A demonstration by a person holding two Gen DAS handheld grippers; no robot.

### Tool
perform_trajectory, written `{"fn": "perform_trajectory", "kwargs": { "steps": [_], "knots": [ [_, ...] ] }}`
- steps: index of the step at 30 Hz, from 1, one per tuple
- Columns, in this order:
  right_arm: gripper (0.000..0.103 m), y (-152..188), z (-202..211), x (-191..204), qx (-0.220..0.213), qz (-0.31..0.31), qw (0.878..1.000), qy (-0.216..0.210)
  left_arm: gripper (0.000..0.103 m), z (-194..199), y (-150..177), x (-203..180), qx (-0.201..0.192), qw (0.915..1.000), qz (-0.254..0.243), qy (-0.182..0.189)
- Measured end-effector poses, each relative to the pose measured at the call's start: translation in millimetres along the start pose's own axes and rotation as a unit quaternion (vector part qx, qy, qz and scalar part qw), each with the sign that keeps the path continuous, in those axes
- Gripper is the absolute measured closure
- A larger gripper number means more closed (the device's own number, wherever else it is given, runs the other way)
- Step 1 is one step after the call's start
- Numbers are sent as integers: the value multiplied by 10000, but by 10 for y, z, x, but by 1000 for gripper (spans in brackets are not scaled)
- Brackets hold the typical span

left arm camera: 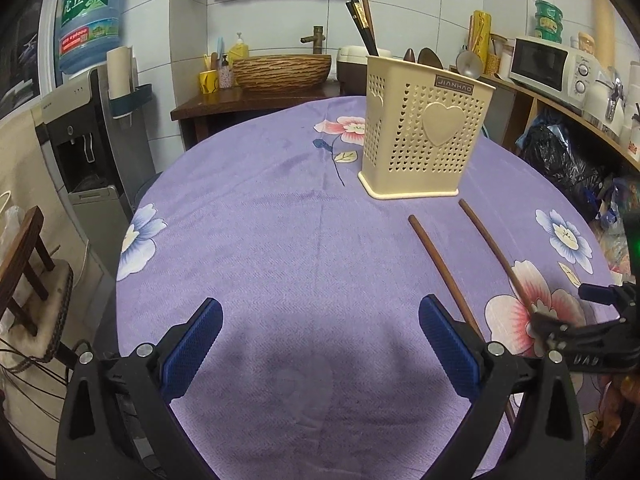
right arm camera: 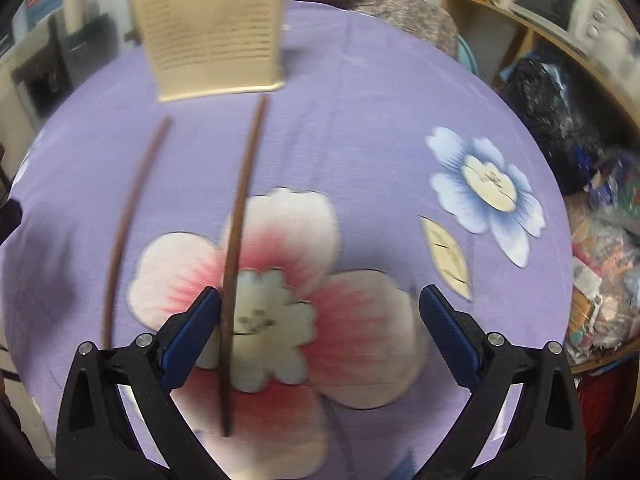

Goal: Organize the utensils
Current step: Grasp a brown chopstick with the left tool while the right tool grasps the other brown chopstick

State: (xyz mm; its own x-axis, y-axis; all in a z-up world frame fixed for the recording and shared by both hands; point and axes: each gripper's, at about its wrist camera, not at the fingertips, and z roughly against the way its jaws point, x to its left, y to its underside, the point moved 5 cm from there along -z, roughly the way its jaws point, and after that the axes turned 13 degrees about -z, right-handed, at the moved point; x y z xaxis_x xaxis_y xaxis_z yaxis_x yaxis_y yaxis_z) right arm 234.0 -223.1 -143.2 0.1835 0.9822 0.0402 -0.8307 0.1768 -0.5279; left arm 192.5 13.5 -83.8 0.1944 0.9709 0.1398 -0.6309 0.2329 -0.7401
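Observation:
Two brown chopsticks lie on the purple flowered cloth in front of a cream perforated utensil holder [left arm camera: 424,136] that has dark chopsticks and spoons standing in it. My left gripper [left arm camera: 320,344] hovers open over bare cloth, with the left chopstick [left arm camera: 440,268] just past its right finger. My right gripper [right arm camera: 320,332] is open over the pink flower; the right chopstick [right arm camera: 240,236] lies between its fingers, close against the left fingertip [right arm camera: 200,320]. The other chopstick [right arm camera: 132,216] lies further left. The right gripper [left arm camera: 576,320] also shows over the right chopstick [left arm camera: 492,248] in the left wrist view.
The holder [right arm camera: 212,32] stands at the far side of the round table [left arm camera: 248,200]. A water dispenser [left arm camera: 88,132] and wooden chair [left arm camera: 28,264] are to the left. A shelf with a microwave [left arm camera: 552,64] and bags runs along the right. A basin [left arm camera: 280,72] stands behind.

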Motion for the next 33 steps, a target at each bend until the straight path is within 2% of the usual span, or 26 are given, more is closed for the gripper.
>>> {"fn": "perform_trajectory", "kwargs": {
  "steps": [5, 8, 10, 13, 16, 18, 20, 22, 25, 27, 33],
  "knots": [
    [6, 10, -44, -206, 18, -276, 9990, -363, 6, -74, 6, -126, 144, 9995, 10, 280],
    [6, 22, -35, -191, -93, -221, 9988, -427, 6, -120, 1, -250, 219, 9985, -24, 492],
    [6, 9, 48, -204, -329, -297, 9973, -590, 8, -146, -21, -344, 254, 9976, -79, 640],
    [6, 4, 158, -289, -518, -543, 9939, -802, 17, -229, -94, -515, 399, 9944, -99, 974],
    [6, -9, 191, -334, -556, -659, 9923, -895, 32, -375, -164, -759, 630, 9901, -253, 1230],
    [6, -12, 200, -338, -539, -670, 9920, -922, 45, -472, -190, -892, 724, 9890, -433, 1215],
    [6, -1, 199, -348, -518, -663, 9925, -888, 51, -557, -214, -976, 770, 9900, -501, 1071],
    [6, 16, 207, -361, -518, -656, 9926, -877, 57, -579, -226, -997, 772, 9913, -602, 880],
    [6, 18, 212, -393, -521, -669, 9927, -853, 73, -580, -197, -977, 766, 9918, -758, 686],
    [6, 3, 197, -404, -514, -690, 9927, -850, 85, -548, -158, -921, 744, 9917, -774, 713],
    [6, -15, 174, -346, -459, -635, 9927, -913, 89, -462, -41, -627, 737, 9907, -739, 874]
  ]
}}
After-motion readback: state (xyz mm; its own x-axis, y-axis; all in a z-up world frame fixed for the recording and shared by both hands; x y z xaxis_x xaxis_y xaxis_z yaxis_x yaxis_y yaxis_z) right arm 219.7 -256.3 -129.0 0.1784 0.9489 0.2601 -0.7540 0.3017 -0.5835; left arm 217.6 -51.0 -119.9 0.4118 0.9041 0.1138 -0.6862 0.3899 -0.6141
